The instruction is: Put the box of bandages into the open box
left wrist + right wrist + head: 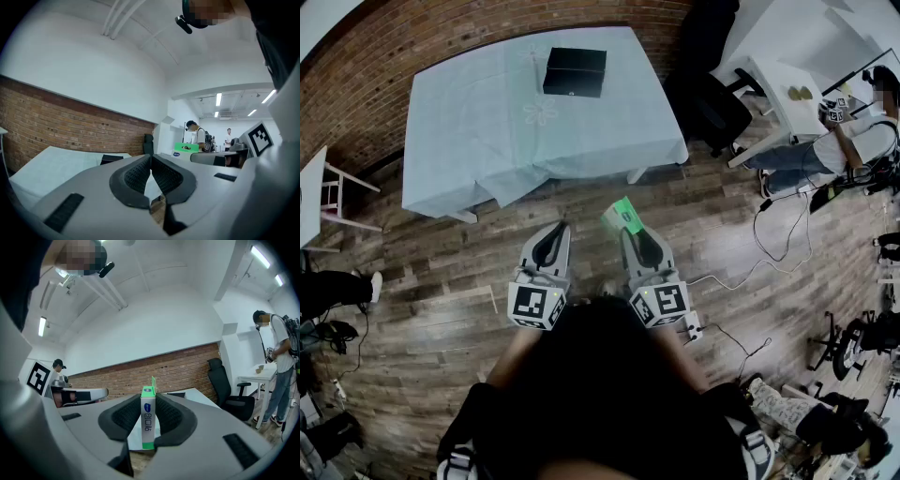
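Right gripper (630, 228): mine, held level in front of the table's near edge; the jaws stand fairly wide and the ribbed pads press both broad faces of the box of bandages.
Box of bandages (147, 420): upright on its narrow edge between those pads, off the table (469, 141), over the wooden floor (441, 309) just short of the cloth's near right corner.
Writing on the box: white narrow side with green bands at top and bottom, a blue oval logo near the top and blue characters below it; I cannot read them. A green flap stands up at the top.
Left gripper (151, 159): mine too, level, beside the right one and equally short of the table; the jaw tips meet and nothing is between them.
Marker cubes (534, 306): one on each gripper, black-and-white square patterns, no letters.
Open box (575, 72): black, on the far half of the table, right of its middle, near the brick wall (441, 37); a small pale mark on its near side is too small to read.
Tablecloth: pale blue, with a white flower outline (540, 114) just nearer than the open box.
Office chair (712, 103): black, off the table's right end.
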The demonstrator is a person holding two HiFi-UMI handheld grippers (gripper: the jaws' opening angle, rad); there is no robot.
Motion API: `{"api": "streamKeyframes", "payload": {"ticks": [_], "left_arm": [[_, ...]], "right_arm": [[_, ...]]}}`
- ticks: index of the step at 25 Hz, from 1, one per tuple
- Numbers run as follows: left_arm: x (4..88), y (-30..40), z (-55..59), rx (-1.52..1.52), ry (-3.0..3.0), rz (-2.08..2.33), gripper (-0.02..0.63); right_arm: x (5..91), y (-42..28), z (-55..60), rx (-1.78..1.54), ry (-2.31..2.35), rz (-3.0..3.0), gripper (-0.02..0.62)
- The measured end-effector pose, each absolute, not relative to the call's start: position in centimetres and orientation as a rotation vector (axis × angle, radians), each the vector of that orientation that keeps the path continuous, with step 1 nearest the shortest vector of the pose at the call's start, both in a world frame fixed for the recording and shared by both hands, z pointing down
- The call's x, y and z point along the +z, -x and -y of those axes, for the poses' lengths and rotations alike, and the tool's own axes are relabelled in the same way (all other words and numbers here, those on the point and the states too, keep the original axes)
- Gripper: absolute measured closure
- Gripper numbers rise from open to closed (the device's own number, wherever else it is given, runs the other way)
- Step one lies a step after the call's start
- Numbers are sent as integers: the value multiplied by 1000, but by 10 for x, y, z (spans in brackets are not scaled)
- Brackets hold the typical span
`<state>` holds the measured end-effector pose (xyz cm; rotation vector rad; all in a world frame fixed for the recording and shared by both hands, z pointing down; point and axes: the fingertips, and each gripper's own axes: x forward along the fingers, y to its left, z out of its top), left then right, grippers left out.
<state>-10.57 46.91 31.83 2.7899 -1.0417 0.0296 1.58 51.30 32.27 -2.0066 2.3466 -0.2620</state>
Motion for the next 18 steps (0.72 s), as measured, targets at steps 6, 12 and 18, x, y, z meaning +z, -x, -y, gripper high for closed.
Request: {"api": "streamKeyframes", "payload": {"ticks": [6,12,18], "left_arm": [[320,105,-468,33,-2788,1039,568],[320,117,-469,44,-2784,1046,568],[329,145,-463,61,-2763,1057,568]], "right_arm": [[323,-16,-511,-268,2001,-2344,483],[321,-10,-510,-275,1994,-2328,483],[324,12,-499,-285,2005,-2331,483]]}}
